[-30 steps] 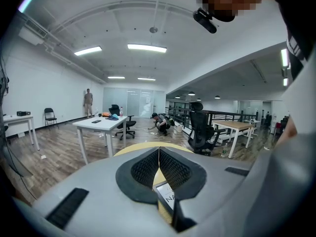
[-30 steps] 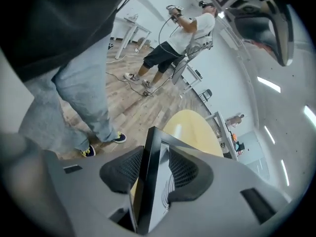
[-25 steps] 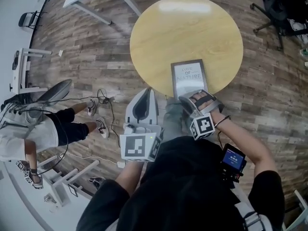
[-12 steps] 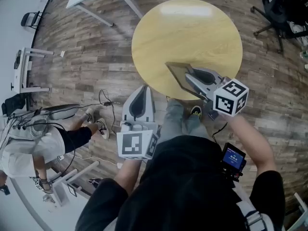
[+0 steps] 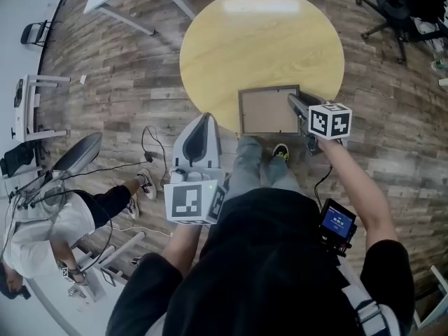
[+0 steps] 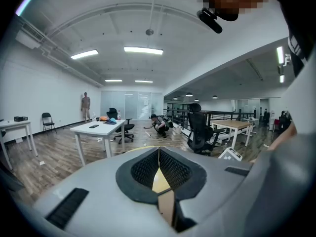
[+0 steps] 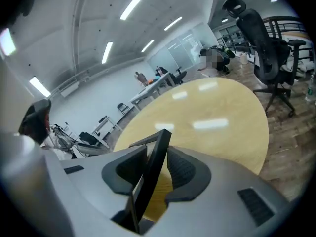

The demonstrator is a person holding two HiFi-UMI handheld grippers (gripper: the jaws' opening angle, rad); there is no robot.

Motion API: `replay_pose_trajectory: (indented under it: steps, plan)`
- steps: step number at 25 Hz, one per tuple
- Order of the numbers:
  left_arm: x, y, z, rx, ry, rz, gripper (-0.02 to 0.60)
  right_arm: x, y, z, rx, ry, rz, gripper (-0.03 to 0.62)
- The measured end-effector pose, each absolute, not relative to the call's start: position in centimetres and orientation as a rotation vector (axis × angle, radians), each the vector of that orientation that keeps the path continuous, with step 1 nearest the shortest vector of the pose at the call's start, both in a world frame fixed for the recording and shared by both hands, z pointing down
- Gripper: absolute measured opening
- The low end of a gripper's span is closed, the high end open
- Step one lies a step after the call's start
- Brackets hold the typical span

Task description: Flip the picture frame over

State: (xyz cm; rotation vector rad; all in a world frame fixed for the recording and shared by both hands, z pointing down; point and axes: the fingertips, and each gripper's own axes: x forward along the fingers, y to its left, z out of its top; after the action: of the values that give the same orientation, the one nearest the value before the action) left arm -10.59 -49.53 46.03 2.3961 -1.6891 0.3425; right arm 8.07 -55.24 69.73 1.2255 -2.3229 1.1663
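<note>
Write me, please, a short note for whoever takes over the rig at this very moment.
Left gripper: shut, empty, held by the near edge of the table.
Right gripper: at the right edge of the frame, jaws opening, with that edge between them.
Frame: lies back up on the table, close to its near edge.
Done: the flip, by the look of it.
Left: draw the right gripper clear of the frame.
</note>
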Motion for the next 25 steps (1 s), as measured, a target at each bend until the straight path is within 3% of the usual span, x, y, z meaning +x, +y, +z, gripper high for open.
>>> replay_pose_trajectory:
  steps: [10,25]
  plan:
    - [-9.3,-49.5,46.2,2.392,-1.675,0.347,0.023,8.1,-55.0,75.2,1.124,-2.091,0.824,0.150]
    - [-8.9,-49.3,46.5,2.402,-1.678,0.346,0.023,7.7,-56.7,73.2,1.192,-2.047,0.481,0.152]
